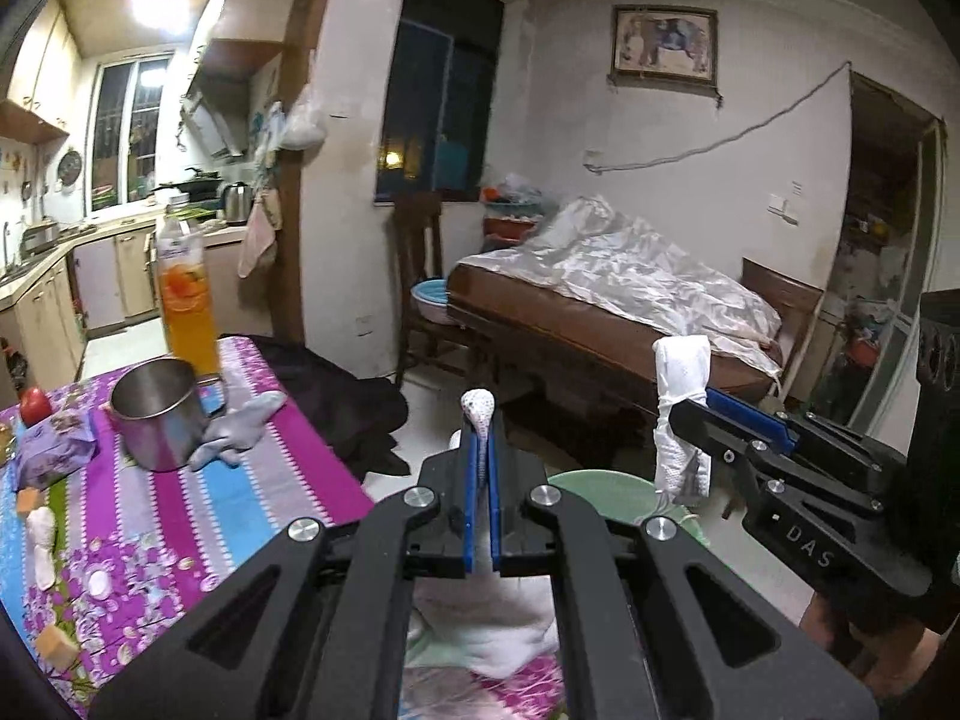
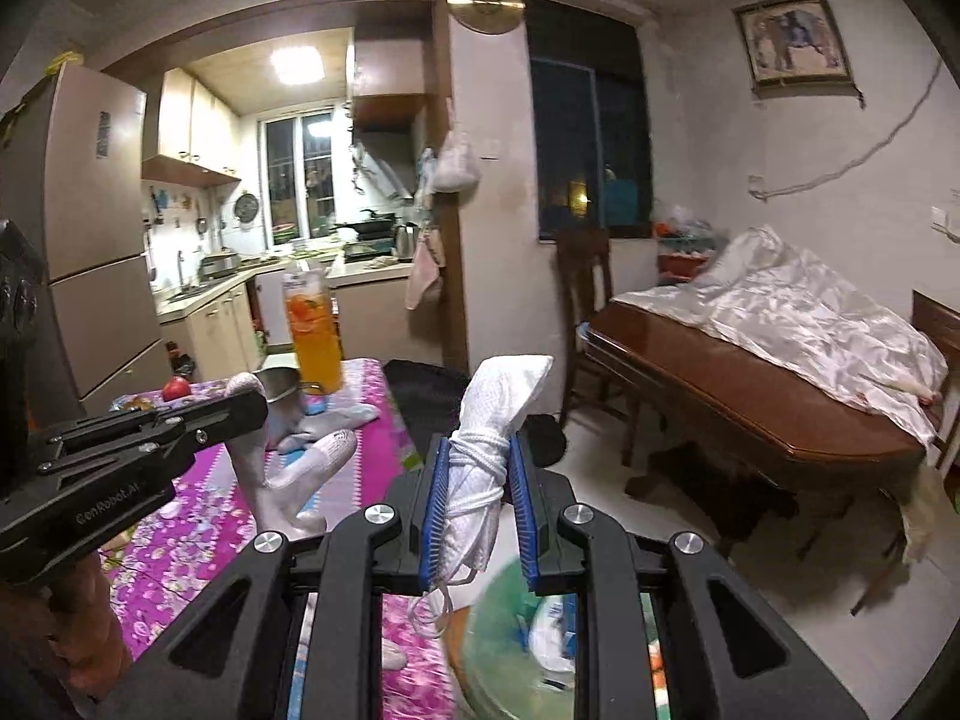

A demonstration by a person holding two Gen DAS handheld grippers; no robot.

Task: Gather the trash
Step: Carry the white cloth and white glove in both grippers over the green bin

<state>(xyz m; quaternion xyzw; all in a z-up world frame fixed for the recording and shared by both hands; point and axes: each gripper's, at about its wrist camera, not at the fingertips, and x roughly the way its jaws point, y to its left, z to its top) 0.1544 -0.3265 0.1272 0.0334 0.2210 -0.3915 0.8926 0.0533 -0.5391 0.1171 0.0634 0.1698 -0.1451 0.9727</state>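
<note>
Worktop: striped cloth, off to the left of both grippers.
Green bin: on the floor, just below and ahead of both loads.
Right gripper: jaws pinching string-tied white bundle, long axis upright.
Left gripper: jaws pressed together on white glove, nearer the worktop.

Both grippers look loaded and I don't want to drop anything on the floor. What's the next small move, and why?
Probably carry both loads on over the green bin before opening anything. The right gripper is shut on a rolled white mask wound in its strings, and the left gripper is shut on a white glove. The bin sits low, just ahead of both grippers, beside the table.
</note>
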